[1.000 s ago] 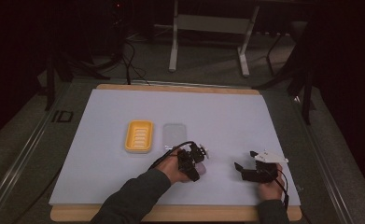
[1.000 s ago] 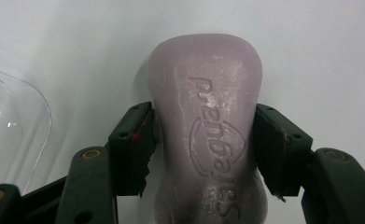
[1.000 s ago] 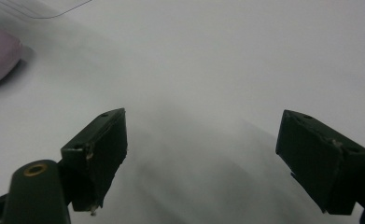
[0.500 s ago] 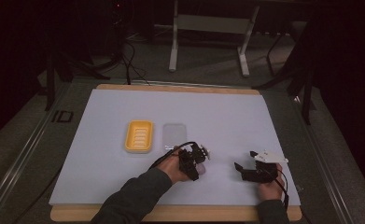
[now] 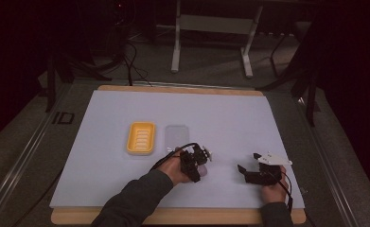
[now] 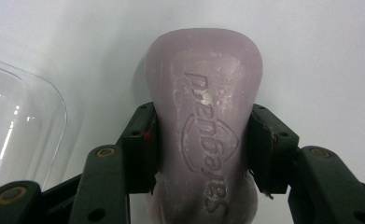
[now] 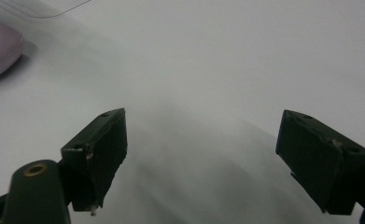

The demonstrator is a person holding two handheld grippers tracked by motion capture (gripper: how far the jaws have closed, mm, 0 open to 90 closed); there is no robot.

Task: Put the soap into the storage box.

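Note:
A pale lilac soap bar (image 6: 203,126) with embossed lettering lies on the white table cover, and my left gripper (image 6: 201,149) is shut on its waist, one pad on each side. In the high view that left gripper (image 5: 195,163) sits near the table's front middle, with the soap (image 5: 202,170) showing just under it. An edge of the soap (image 7: 0,49) also appears at the far left of the right gripper view. My right gripper (image 7: 201,154) stands open over bare table, nothing between its jaws; in the high view the right gripper (image 5: 250,166) is at the front right.
A yellow ribbed soap dish (image 5: 141,137) lies left of centre, with a clear plastic lid (image 5: 177,136) beside it on its right. The lid's rounded corner (image 6: 21,126) is close to the left of the soap. The wooden table edge (image 5: 78,216) runs along the front.
My left gripper has shifted slightly to the right and nearer the front edge with the soap. The right gripper has stayed in place.

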